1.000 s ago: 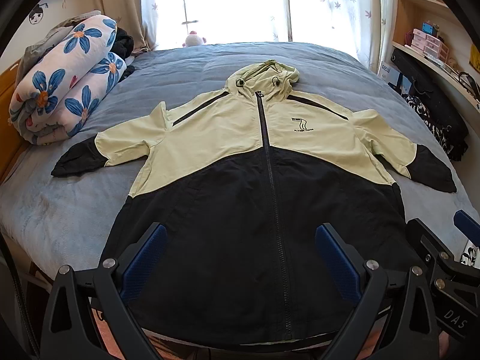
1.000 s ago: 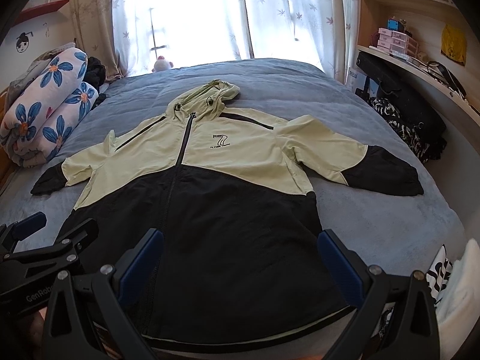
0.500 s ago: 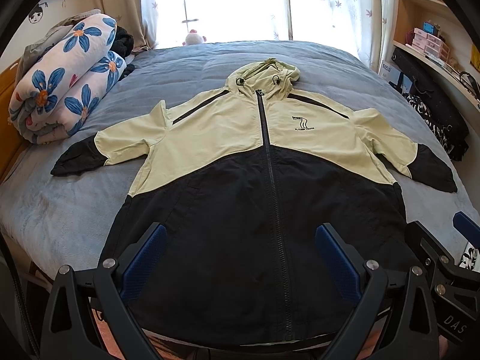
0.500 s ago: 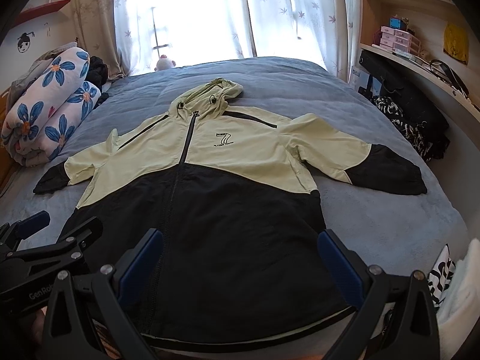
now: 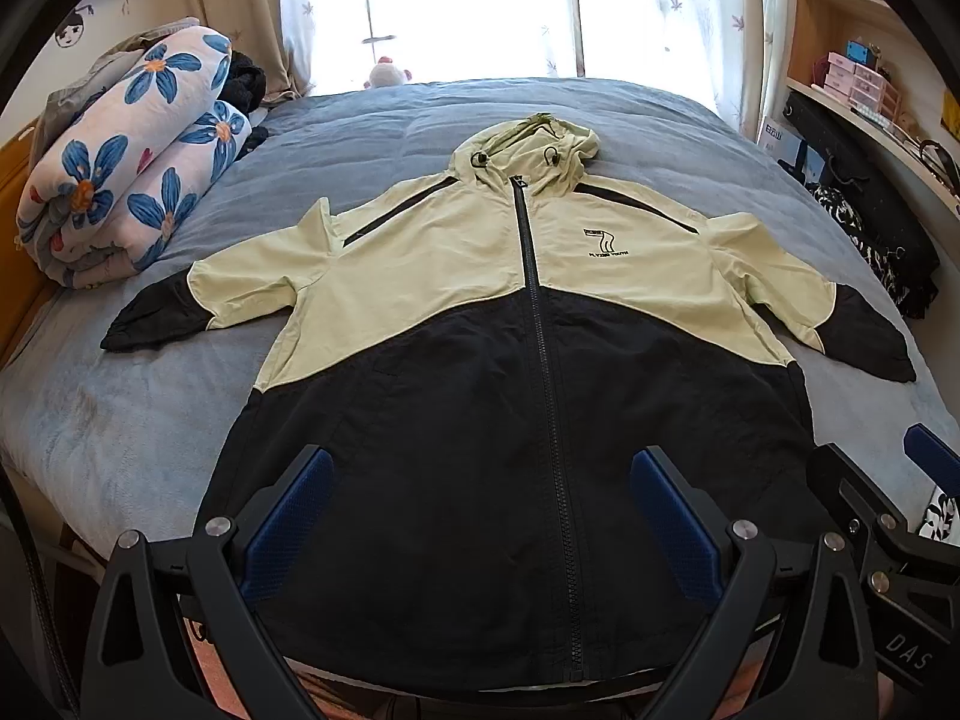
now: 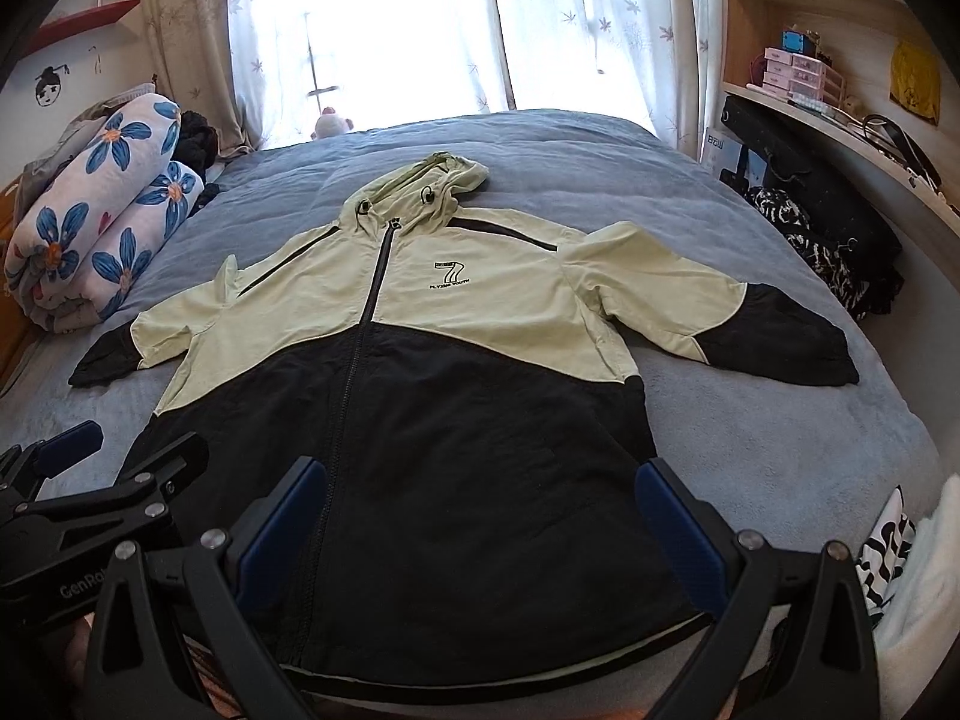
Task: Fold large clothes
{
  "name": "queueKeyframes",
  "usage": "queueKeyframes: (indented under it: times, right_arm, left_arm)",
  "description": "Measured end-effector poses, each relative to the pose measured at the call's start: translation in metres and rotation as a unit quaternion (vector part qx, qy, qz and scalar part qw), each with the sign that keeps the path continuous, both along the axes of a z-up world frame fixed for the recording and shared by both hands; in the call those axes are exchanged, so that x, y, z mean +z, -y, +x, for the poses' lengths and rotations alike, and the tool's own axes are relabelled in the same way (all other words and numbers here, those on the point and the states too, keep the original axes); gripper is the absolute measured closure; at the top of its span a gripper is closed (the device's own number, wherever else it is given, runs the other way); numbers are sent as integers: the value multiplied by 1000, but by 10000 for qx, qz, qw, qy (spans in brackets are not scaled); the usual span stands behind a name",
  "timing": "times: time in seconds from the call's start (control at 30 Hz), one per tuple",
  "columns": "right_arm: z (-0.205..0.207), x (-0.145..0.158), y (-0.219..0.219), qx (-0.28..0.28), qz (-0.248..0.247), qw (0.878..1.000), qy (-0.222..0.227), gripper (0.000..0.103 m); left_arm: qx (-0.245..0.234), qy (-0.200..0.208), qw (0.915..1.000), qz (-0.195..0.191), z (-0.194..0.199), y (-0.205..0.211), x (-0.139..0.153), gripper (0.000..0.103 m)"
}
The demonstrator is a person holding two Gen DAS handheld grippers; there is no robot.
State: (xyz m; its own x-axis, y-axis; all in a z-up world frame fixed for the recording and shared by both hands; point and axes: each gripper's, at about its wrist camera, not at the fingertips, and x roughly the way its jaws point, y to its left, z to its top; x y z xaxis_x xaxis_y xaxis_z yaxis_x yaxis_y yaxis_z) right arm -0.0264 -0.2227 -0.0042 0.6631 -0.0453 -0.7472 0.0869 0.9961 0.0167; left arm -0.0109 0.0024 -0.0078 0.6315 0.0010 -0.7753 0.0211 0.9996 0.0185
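A bedroom in bright daylight. A wide bed [image 5: 390, 120] with a grey-blue cover fills the middle. Behind it, a large window [image 5: 480, 0] glows white through sheer curtains [image 6: 600, 30] printed with small leaves. A rolled quilt [image 5: 132, 156] with blue flowers lies at the left edge of the bed. Wooden shelves [image 6: 810, 18] line the right wall, holding small pink drawers [image 6: 795, 75]. A face is drawn on the left wall [image 6: 51, 87].

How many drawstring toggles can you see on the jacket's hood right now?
2. One toggle sits on the hood's left side in the left wrist view, the other toggle on its right, both just above the zipper top. None others show; the hood's folds could hide more.
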Motion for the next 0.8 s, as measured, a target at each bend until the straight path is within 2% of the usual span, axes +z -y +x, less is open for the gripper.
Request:
queueKeyframes:
  times: [0.8]
  right_arm:
    - [0,-4,-2,22,22,10000,-29,0]
  left_arm:
    - [-19,-66,10000,5,-2,0,-9,4]
